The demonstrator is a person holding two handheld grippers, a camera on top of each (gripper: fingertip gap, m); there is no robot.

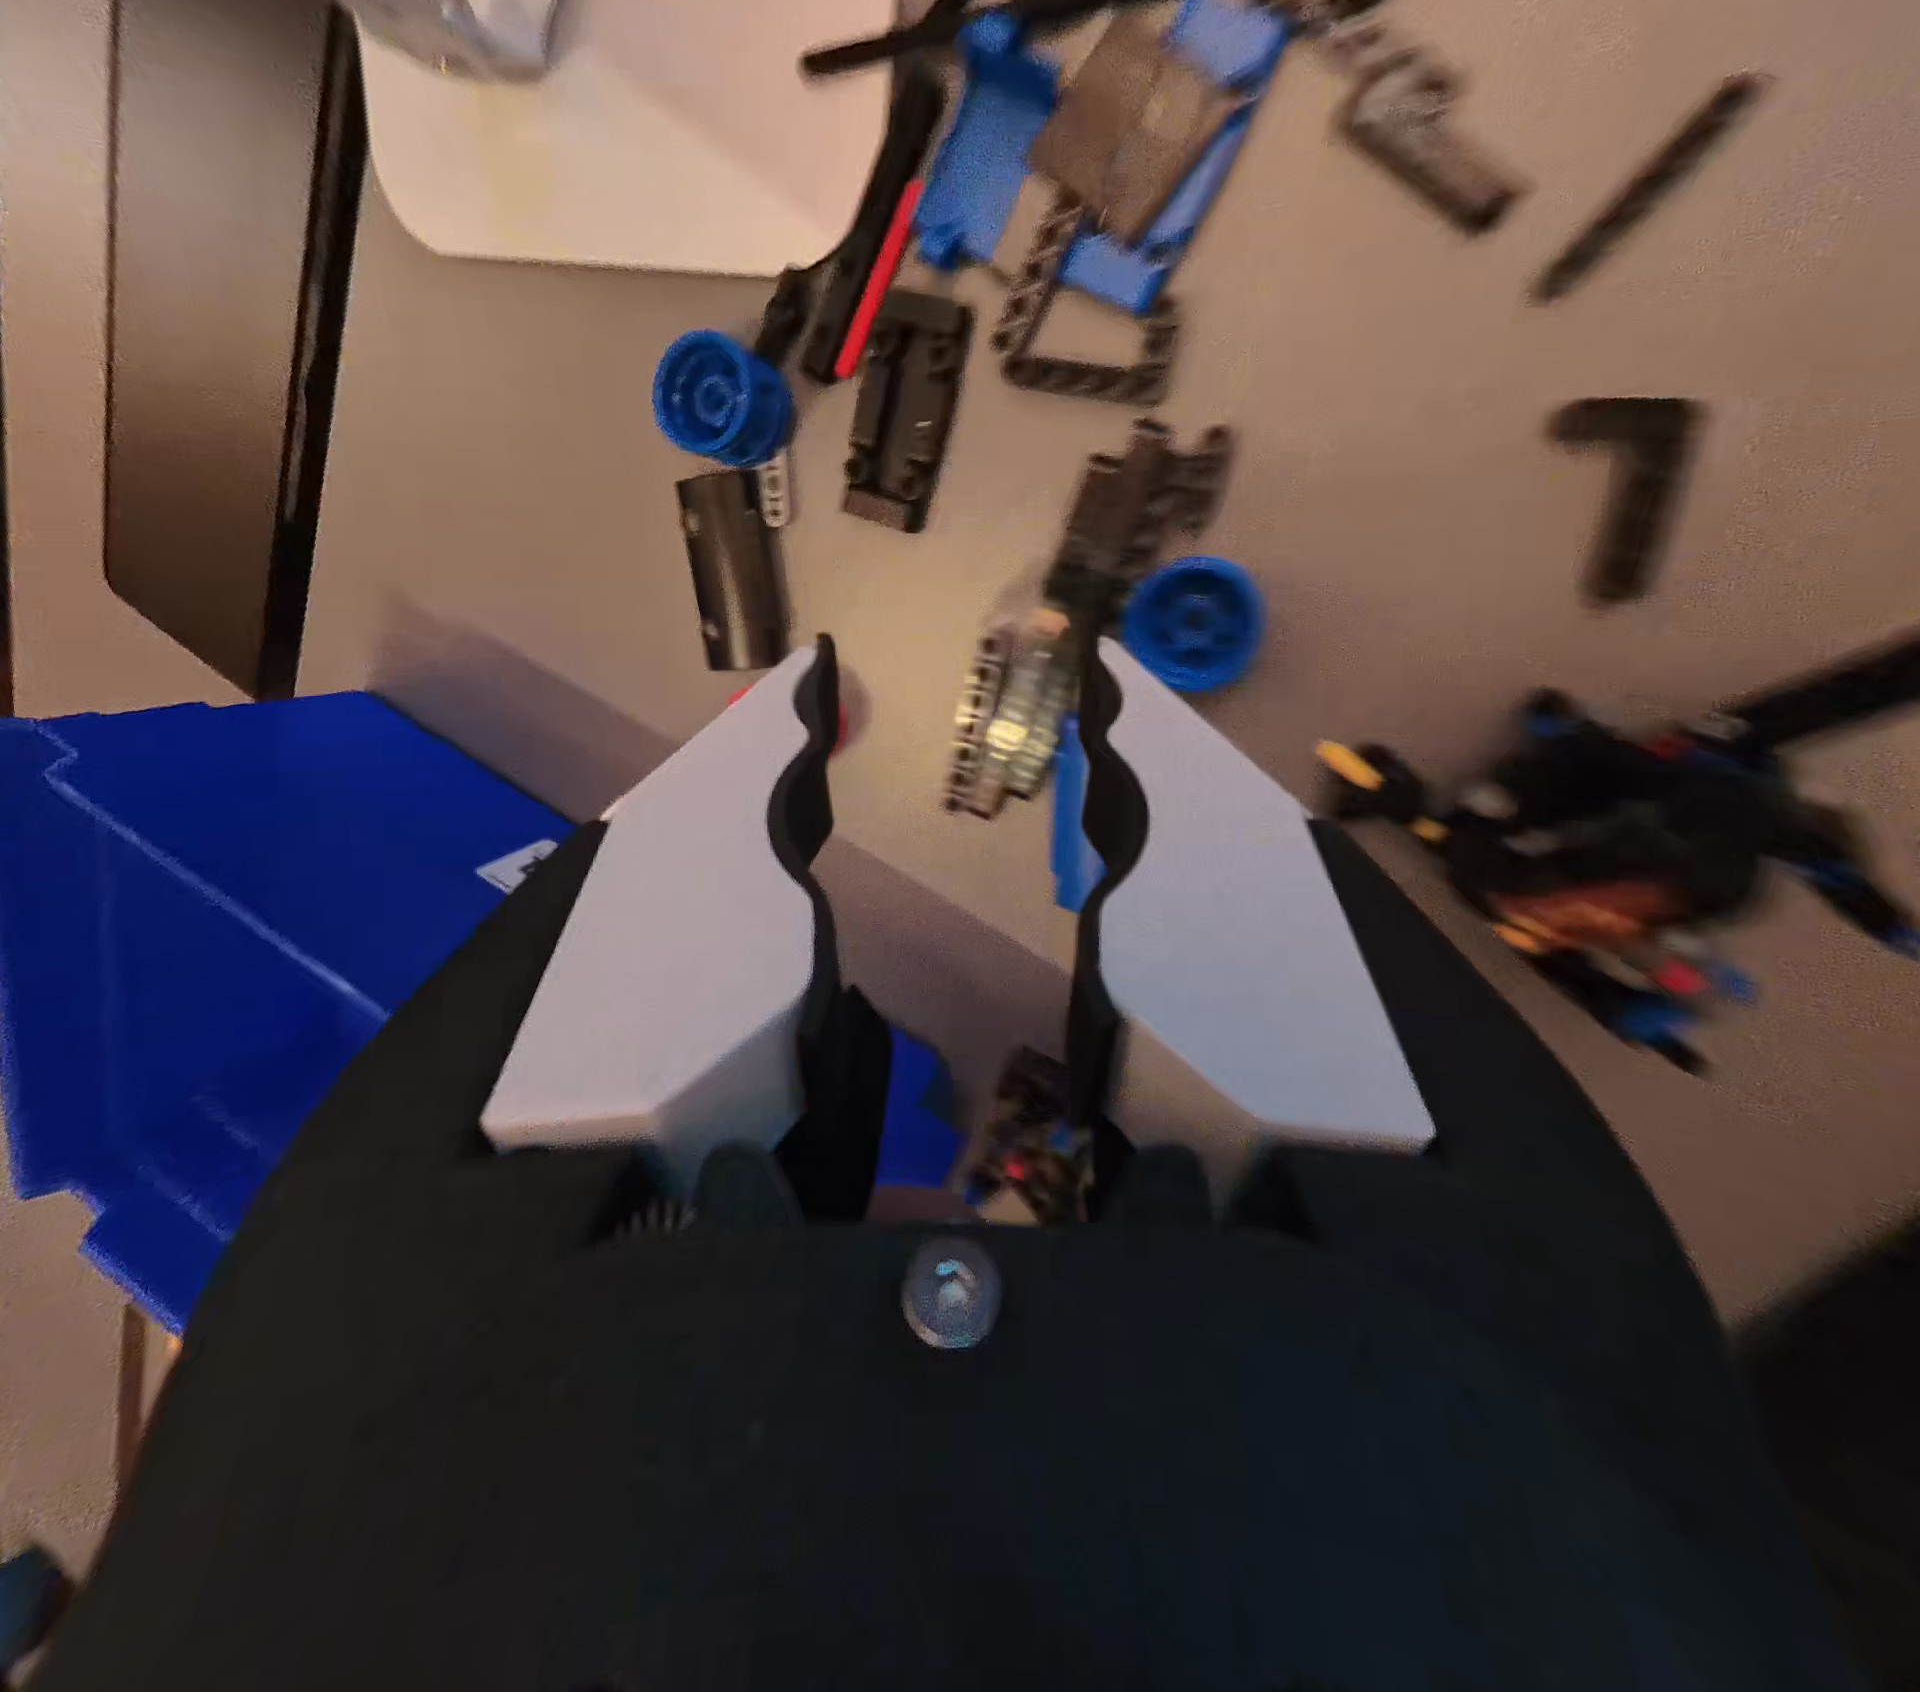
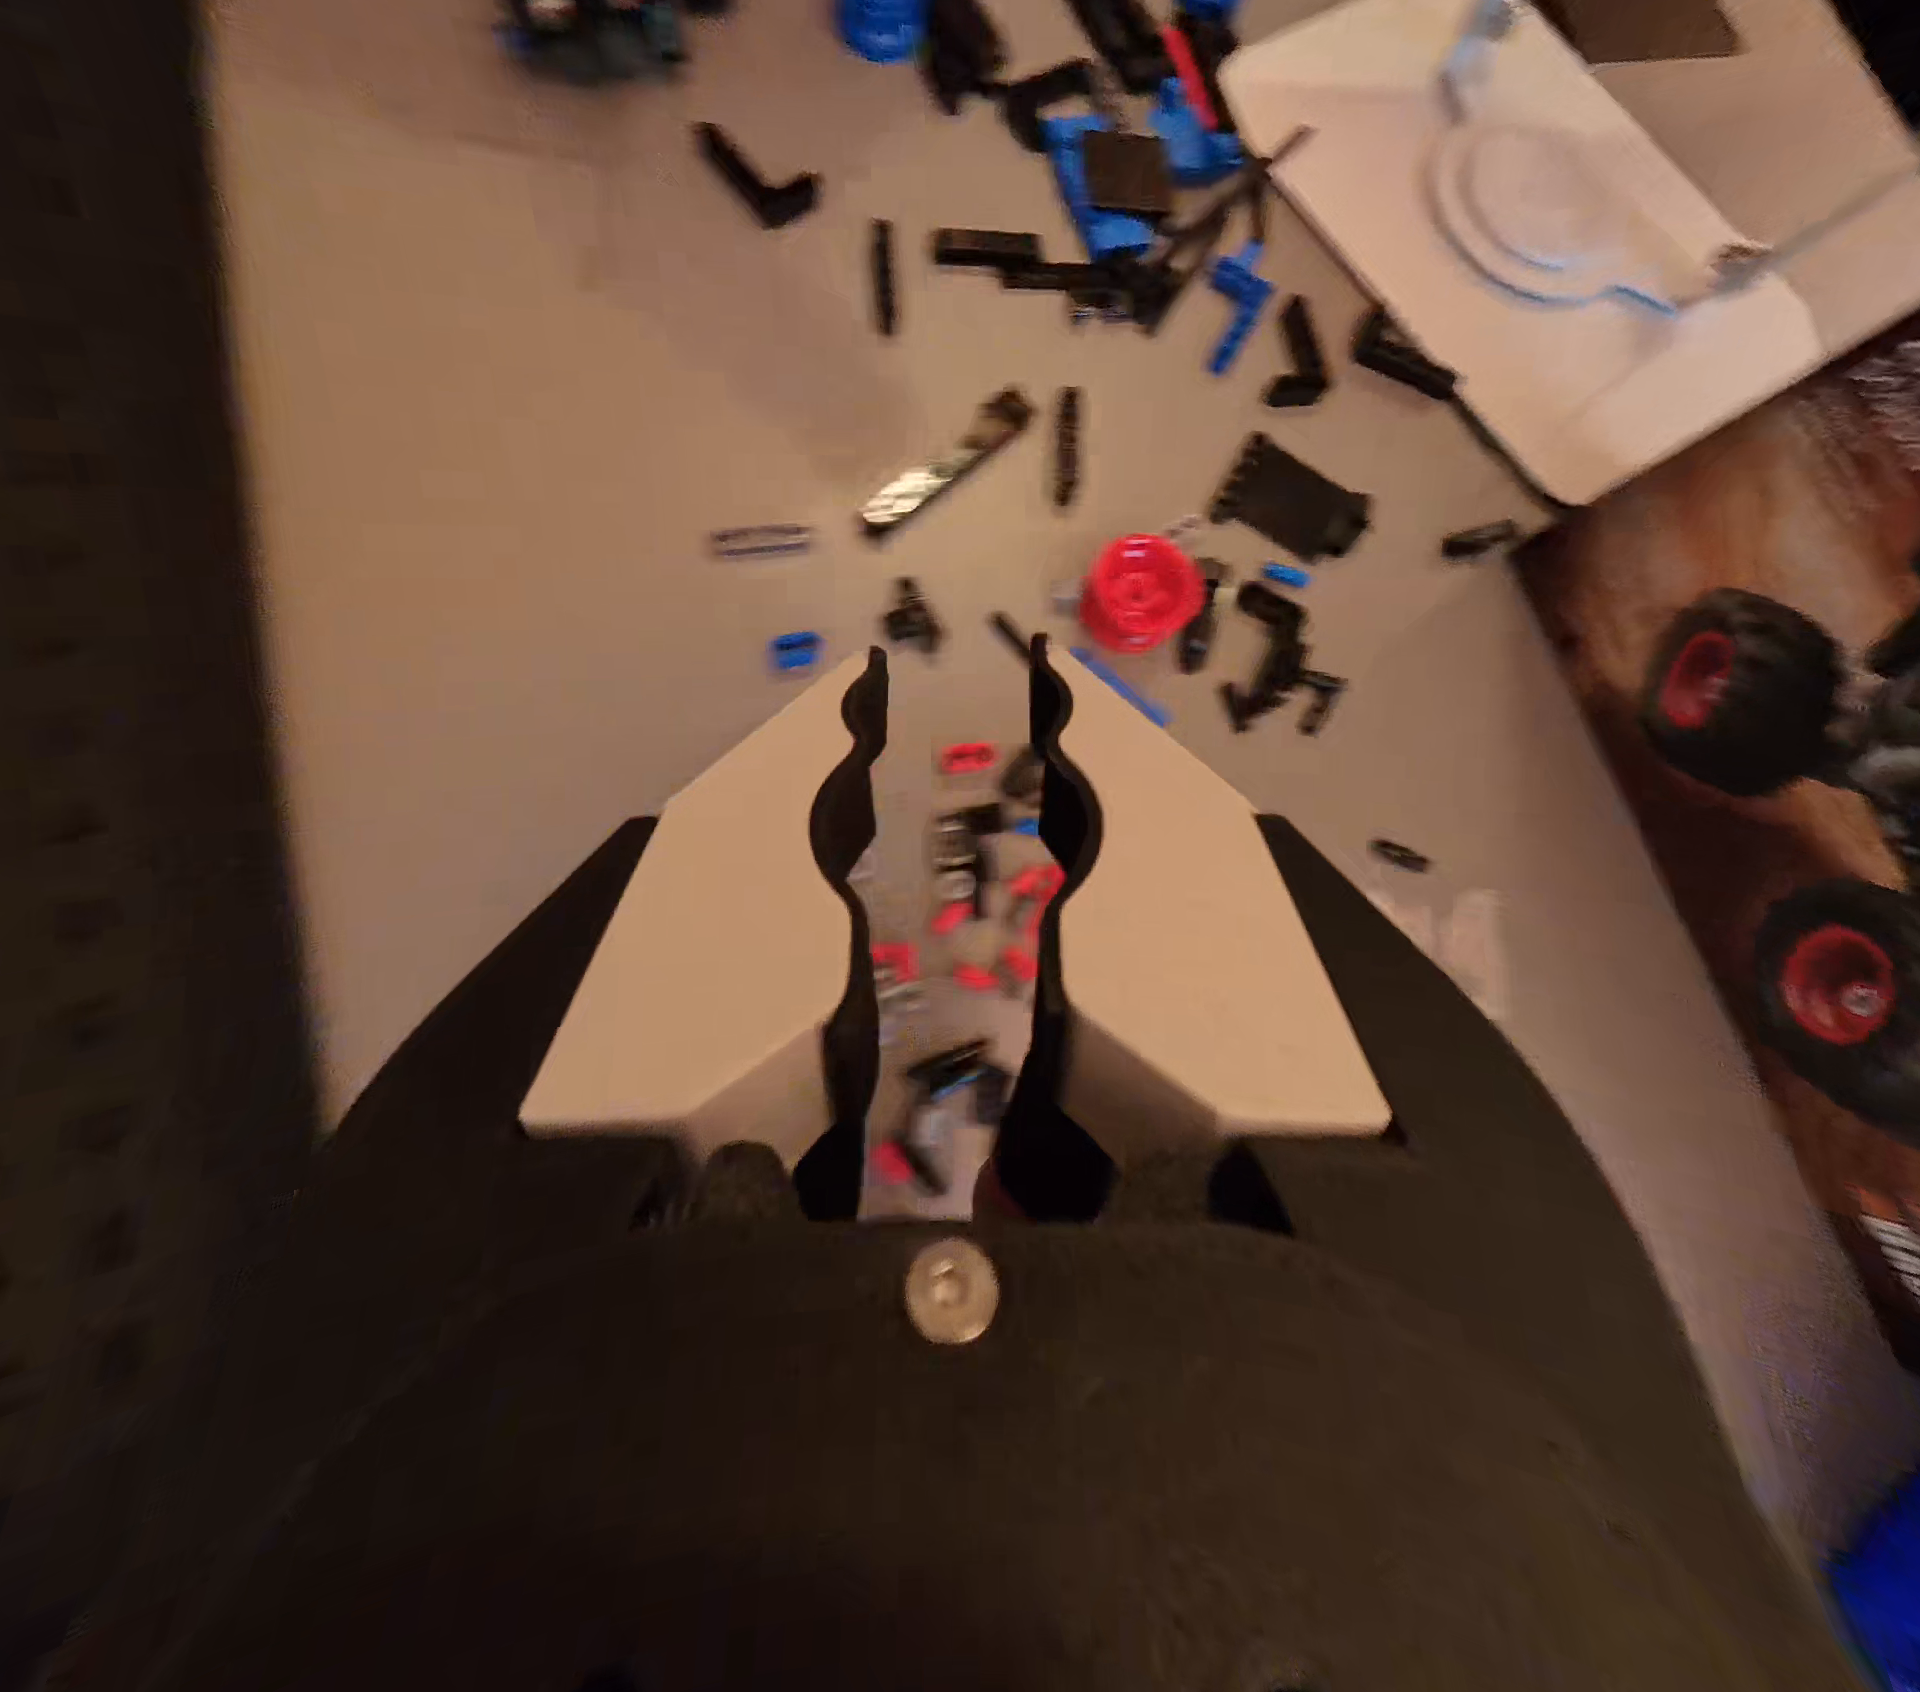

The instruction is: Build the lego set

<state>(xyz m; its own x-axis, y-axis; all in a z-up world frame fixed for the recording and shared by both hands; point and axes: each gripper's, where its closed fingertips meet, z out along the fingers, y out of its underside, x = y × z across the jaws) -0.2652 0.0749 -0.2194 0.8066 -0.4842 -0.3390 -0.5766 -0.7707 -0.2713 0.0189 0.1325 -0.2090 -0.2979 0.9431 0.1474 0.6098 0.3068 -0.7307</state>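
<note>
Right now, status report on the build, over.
Left gripper open, empty. Right gripper open, empty. Lego pieces loose on table. Nothing blocking.

Left tool (image 1: 956,676) parted and empty, right tool (image 2: 956,655) likewise

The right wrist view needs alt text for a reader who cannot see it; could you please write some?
The right hand-held gripper hangs open and empty above a table strewn with loose black, blue and red Lego pieces, a red wheel hub just beyond its tips. A white stand base sits at upper right.
</note>
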